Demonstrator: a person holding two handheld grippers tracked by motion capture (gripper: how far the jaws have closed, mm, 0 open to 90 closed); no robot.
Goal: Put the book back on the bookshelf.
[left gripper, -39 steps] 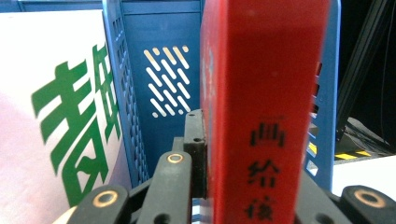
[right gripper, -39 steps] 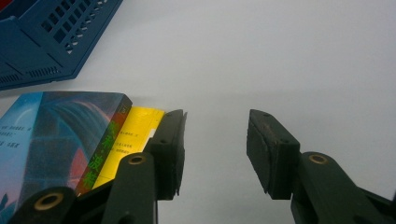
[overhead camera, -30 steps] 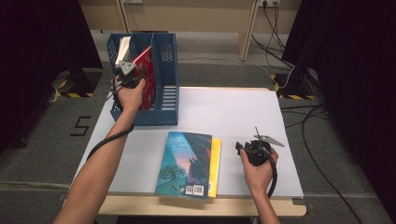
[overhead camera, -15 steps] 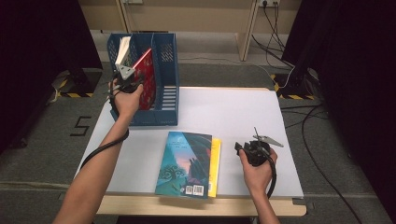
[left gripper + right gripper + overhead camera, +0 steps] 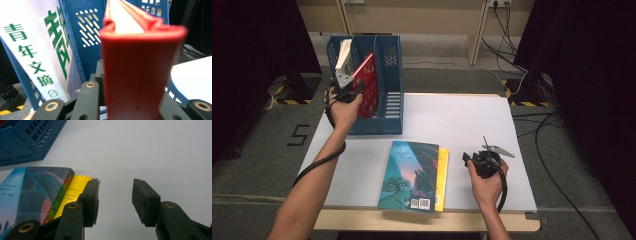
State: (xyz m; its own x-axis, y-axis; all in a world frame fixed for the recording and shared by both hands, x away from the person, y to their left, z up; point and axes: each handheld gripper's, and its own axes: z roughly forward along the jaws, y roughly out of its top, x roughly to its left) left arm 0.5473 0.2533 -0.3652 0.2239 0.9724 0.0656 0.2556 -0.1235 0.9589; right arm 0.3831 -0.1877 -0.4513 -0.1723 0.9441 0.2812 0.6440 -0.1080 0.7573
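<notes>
My left gripper (image 5: 346, 91) is shut on a red book (image 5: 367, 84), holding it tilted at the front of the blue file rack (image 5: 389, 107). In the left gripper view the red book's spine (image 5: 140, 70) stands between the jaws, beside a white book with green lettering (image 5: 32, 50) in the rack. The white book (image 5: 344, 54) leans in the rack's left slot. A blue-covered book (image 5: 409, 175) lies on a yellow book (image 5: 442, 172) at the table's front. My right gripper (image 5: 473, 159) rests open just right of them, its jaws apart (image 5: 115, 200) with nothing between.
The white table (image 5: 462, 120) has bare surface to the right of the rack and behind the stacked books. Cables (image 5: 557, 165) run over the floor at the right. The table's wooden front edge (image 5: 422, 222) is close to the books.
My left gripper has lifted the red book up and toward the rack's front, tilting it more. The right gripper and the stacked books have stayed put.
</notes>
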